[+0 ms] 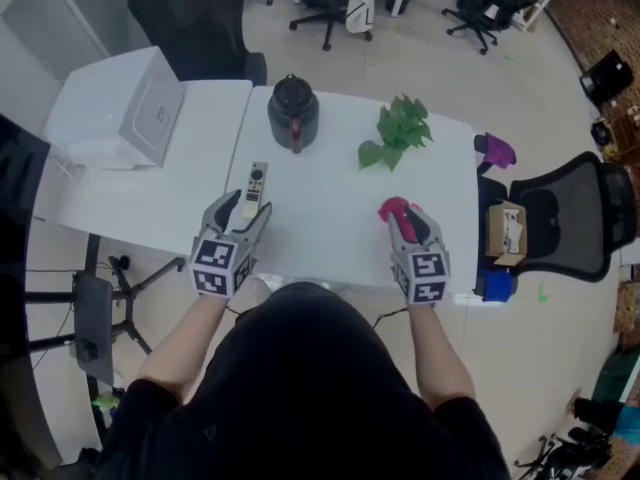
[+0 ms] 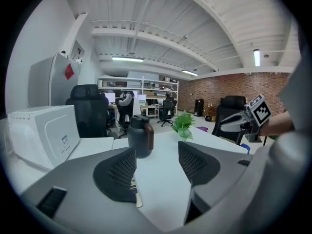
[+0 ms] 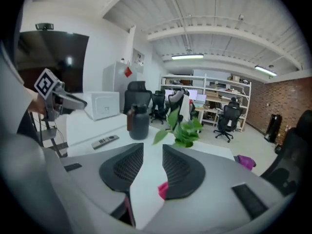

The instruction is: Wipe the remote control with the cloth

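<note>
Pick-up step, both my jaws apart: left gripper [image 1: 247,209] by the remote [image 1: 256,182], right gripper [image 1: 411,224] over the cloth [image 1: 391,208] near the desk's [image 1: 330,193] front edge. Next I should clamp the cloth.

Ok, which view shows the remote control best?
The head view: the remote control lies whole on the white table, seen from above. The right gripper view shows it small, at a low angle; the left gripper view shows only an end beside a jaw.

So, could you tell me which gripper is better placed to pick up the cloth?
Right: the right gripper, jaws open, is at the pink cloth, while the left gripper sits by the remote control.
</note>
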`<state>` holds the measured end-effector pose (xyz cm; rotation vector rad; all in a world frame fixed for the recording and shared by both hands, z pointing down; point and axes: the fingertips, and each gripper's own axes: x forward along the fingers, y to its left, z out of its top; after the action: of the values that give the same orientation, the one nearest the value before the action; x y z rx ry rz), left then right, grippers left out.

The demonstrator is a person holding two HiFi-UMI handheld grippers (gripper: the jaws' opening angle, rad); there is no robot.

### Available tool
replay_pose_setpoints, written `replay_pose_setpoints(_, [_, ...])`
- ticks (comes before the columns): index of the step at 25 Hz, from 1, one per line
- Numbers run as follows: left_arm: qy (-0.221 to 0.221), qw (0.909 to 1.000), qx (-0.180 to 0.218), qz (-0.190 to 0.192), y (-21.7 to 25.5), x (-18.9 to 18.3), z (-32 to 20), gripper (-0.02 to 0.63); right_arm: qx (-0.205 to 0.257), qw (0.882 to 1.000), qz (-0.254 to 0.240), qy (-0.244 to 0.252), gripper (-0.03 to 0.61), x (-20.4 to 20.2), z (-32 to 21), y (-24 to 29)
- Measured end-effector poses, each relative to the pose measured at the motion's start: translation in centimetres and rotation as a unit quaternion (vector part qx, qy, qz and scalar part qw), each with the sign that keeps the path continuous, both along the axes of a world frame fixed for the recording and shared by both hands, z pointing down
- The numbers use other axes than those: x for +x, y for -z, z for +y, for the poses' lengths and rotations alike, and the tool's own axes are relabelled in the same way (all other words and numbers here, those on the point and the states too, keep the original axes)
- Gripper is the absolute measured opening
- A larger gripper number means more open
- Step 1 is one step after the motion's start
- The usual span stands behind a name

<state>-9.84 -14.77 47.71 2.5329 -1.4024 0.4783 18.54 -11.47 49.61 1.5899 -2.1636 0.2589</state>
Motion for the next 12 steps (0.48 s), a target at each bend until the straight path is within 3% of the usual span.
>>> replay_pose_setpoints(4, [-0.056, 0.9980, 0.028, 0.004, 2.7, 2.9, 0.6, 0.259, 0.043, 0.997, -0.053, 0.048, 0.059, -5.3, 1.1, 5.3])
replay_pose_setpoints(7, [-0.093, 0.9947, 0.043, 0.002, 4.2, 4.9, 1.3, 0.210, 0.060, 0.992, -0.080, 0.082, 0.022, -8.3, 1.6, 7.8])
replay_pose_setpoints(10, [-0.121, 0.9910, 0.058, 0.000, 5.1, 6.4, 2.1, 0.093, 0.070, 0.987, -0.097, 0.104, 0.011, -10.3, 1.9, 9.2])
replay_pose_setpoints(12, [-0.136, 0.9883, 0.068, -0.003, 5.7, 7.1, 2.7, 0.057, 0.074, 0.985, -0.104, 0.116, 0.011, -11.4, 2.1, 9.7])
